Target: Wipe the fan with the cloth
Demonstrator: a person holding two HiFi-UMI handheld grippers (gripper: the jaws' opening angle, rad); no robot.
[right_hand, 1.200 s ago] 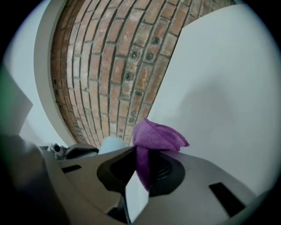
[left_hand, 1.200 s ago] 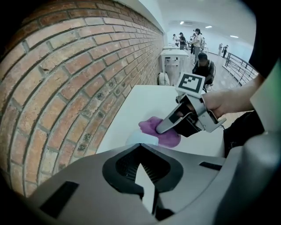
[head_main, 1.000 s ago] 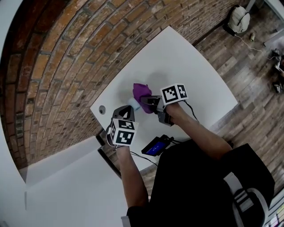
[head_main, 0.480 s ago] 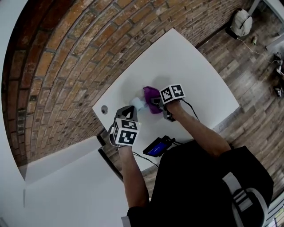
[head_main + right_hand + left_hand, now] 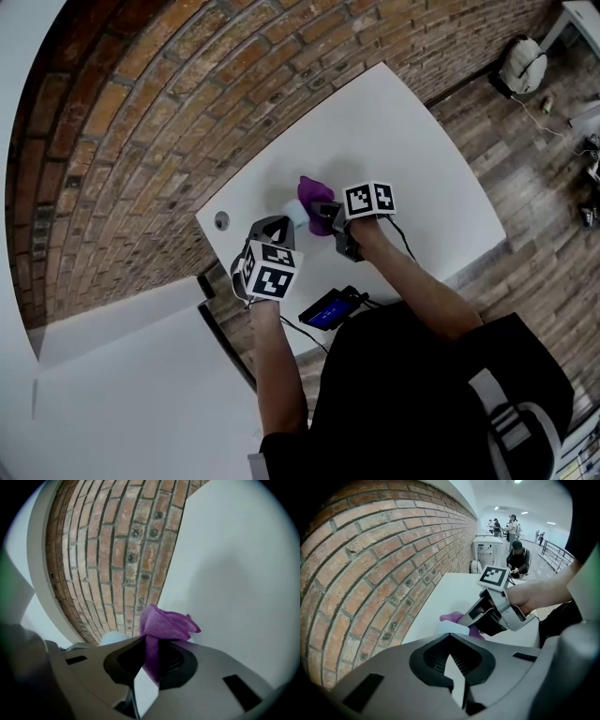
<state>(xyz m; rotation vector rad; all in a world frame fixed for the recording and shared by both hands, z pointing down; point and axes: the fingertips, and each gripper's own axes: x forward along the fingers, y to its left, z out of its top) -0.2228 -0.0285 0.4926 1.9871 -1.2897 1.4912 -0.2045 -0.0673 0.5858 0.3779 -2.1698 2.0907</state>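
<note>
A small pale fan (image 5: 296,217) stands on the white table (image 5: 412,141) close to the brick wall. My left gripper (image 5: 279,223) points steeply down at it and is shut, with a white part of the fan pinched between its jaws (image 5: 452,656); the fan's pale head (image 5: 452,628) shows just beyond the tips. My right gripper (image 5: 323,214) is shut on a purple cloth (image 5: 312,194) and holds it against the fan's right side. In the right gripper view the cloth (image 5: 166,625) bunches out above the shut gripper (image 5: 150,653), with the fan (image 5: 110,638) pale at its left.
A brick wall (image 5: 141,141) runs along the table's far edge. A round cable hole (image 5: 221,220) sits in the table left of the fan. A black device with a blue screen (image 5: 328,309) lies at the near edge. People (image 5: 516,557) stand far down the hall.
My right gripper has come down with the purple cloth, staying close against the fan. The left gripper has kept still.
</note>
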